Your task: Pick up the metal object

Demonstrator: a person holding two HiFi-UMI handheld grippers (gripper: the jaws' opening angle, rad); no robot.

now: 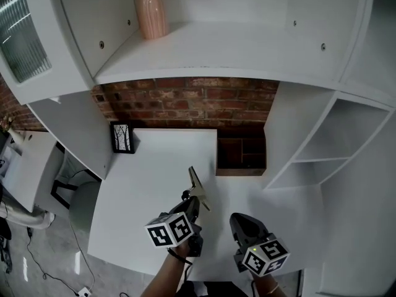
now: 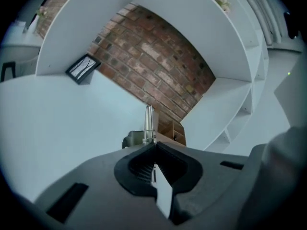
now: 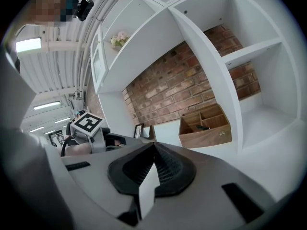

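The metal object (image 1: pixel 198 187) is a thin, flat, yellowish metal piece that sticks up and forward above the white table (image 1: pixel 142 197). My left gripper (image 1: pixel 193 201) is shut on its lower end. In the left gripper view the metal object (image 2: pixel 149 123) rises straight out of the closed tips of the left gripper (image 2: pixel 152 145). My right gripper (image 1: pixel 243 223) hovers just to the right of the left one, near the table's front edge. In its own view the right gripper (image 3: pixel 153 146) has its jaws together with nothing between them.
A wooden organiser box (image 1: pixel 241 156) stands at the back against the brick wall (image 1: pixel 185 107). A small black picture frame (image 1: pixel 122 138) leans at the table's back left. White shelf compartments (image 1: pixel 334 147) rise on the right, and a pink vase (image 1: pixel 150 8) stands on the shelf above.
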